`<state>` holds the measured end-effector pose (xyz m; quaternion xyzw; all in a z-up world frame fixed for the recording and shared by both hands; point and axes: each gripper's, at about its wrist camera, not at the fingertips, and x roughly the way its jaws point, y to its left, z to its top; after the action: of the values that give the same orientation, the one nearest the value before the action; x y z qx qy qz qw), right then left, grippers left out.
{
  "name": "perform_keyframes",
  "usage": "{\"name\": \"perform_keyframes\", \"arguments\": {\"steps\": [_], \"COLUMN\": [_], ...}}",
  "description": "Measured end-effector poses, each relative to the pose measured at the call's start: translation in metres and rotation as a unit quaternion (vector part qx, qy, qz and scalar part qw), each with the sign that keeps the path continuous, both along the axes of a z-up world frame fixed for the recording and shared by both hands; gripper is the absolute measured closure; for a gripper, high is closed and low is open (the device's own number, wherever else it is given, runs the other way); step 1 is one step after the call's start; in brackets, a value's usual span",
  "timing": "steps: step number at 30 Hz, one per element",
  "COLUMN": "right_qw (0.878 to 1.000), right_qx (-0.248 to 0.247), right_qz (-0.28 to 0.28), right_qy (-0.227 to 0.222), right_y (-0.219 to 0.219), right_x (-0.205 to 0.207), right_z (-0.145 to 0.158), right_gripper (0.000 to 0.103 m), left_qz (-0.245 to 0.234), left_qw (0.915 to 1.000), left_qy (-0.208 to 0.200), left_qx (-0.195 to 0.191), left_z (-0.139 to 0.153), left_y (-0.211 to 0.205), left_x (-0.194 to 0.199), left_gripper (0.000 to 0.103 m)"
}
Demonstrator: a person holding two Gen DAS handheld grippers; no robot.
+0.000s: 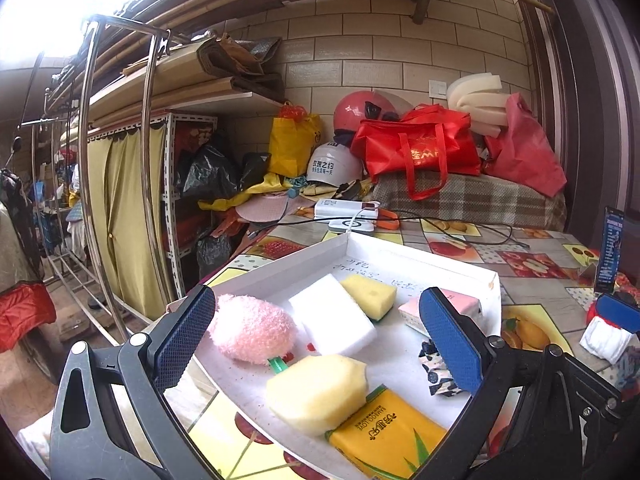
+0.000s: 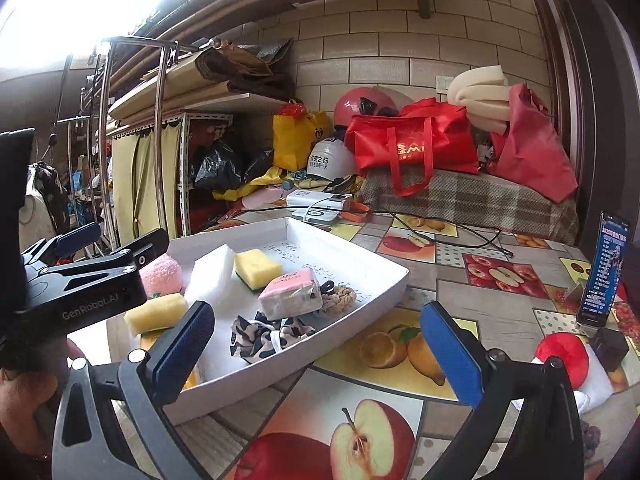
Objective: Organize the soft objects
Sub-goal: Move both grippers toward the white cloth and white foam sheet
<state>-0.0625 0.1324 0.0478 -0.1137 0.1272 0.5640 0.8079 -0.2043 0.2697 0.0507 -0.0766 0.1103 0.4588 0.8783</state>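
Only the right wrist view shows the upright phone (image 2: 604, 268) and braided ring (image 2: 339, 298); only the left shows the yellow tissue pack (image 1: 384, 436).

White tray (image 1: 452, 260) contents: white foam block (image 1: 332, 318), pink plush (image 1: 252, 328), yellow sponge (image 1: 316, 392).

Left gripper (image 1: 316, 342) and right gripper (image 2: 316, 356): jaws wide, empty.
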Motion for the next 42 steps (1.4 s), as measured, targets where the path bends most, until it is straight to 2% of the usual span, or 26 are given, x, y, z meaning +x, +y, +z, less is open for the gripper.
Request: {"name": "perform_keyframes", "arguments": {"steps": [5, 10, 13, 16, 19, 21, 23, 25, 27, 29, 31, 32, 35, 37, 42], "right_qw": [1.000, 0.997, 0.992, 0.981, 0.965, 0.959, 0.955, 0.955, 0.959, 0.963, 0.965, 0.965, 0.961, 0.956, 0.950], "right_qx": [0.012, 0.017, 0.015, 0.003, -0.015, -0.008, -0.001, -0.020, -0.035, -0.050, -0.070, -0.082, -0.124, -0.142, -0.148], "right_qz": [-0.007, -0.069, -0.121, -0.181, -0.243, -0.247, -0.238, -0.229, -0.205, -0.188, -0.169, -0.164, -0.153, -0.155, -0.161], "right_qy": [0.012, 0.030, 0.041, 0.069, 0.099, 0.143, 0.177, 0.187, 0.191, 0.187, 0.185, 0.186, 0.196, 0.203, 0.221], "right_y": [-0.049, -0.104, -0.140, -0.172, -0.197, -0.210, -0.214, -0.209, -0.198, -0.185, -0.167, -0.158, -0.135, -0.130, -0.124], "right_x": [0.022, 0.070, 0.107, 0.147, 0.182, 0.199, 0.208, 0.211, 0.211, 0.213, 0.216, 0.218, 0.224, 0.226, 0.238], "right_z": [0.000, 0.001, 0.000, -0.002, -0.007, -0.012, -0.017, -0.020, -0.023, -0.025, -0.027, -0.029, -0.038, -0.043, -0.048], "right_gripper": [0.000, 0.000, 0.000, 0.000, 0.000, 0.000, 0.000, 0.000, 0.000, 0.000, 0.004, 0.011, 0.023, 0.024, 0.024], "left_qz": [-0.080, -0.172, -0.242, -0.309, -0.361, -0.372, -0.376, -0.358, -0.332, -0.309, -0.306, -0.309, -0.326, -0.339, -0.349], "left_qw": [0.9966, 0.9843, 0.9675, 0.9434, 0.9182, 0.9110, 0.9099, 0.9196, 0.9303, 0.9352, 0.9320, 0.9306, 0.9268, 0.9226, 0.9149], "left_qy": [0.020, 0.042, 0.074, 0.119, 0.163, 0.175, 0.171, 0.151, 0.124, 0.108, 0.097, 0.093, 0.093, 0.103, 0.142], "left_qx": [0.003, 0.002, 0.009, 0.007, -0.018, -0.029, -0.040, -0.057, -0.093, -0.136, -0.168, -0.173, -0.161, -0.152, -0.144], "left_z": [0.000, 0.000, -0.001, -0.004, -0.011, -0.013, -0.013, -0.011, -0.011, -0.014, -0.017, -0.017, -0.015, -0.014, -0.018], "left_y": [-0.039, -0.081, -0.110, -0.140, -0.164, -0.174, -0.177, -0.171, -0.155, -0.136, -0.126, -0.125, -0.131, -0.137, -0.141], "left_x": [0.025, 0.059, 0.084, 0.111, 0.141, 0.158, 0.171, 0.179, 0.186, 0.197, 0.206, 0.210, 0.221, 0.229, 0.256], "left_gripper": [0.000, 0.000, 0.000, 0.000, 0.000, 0.000, 0.000, 0.000, 0.000, 0.000, 0.000, 0.000, 0.000, 0.000, 0.000]}}
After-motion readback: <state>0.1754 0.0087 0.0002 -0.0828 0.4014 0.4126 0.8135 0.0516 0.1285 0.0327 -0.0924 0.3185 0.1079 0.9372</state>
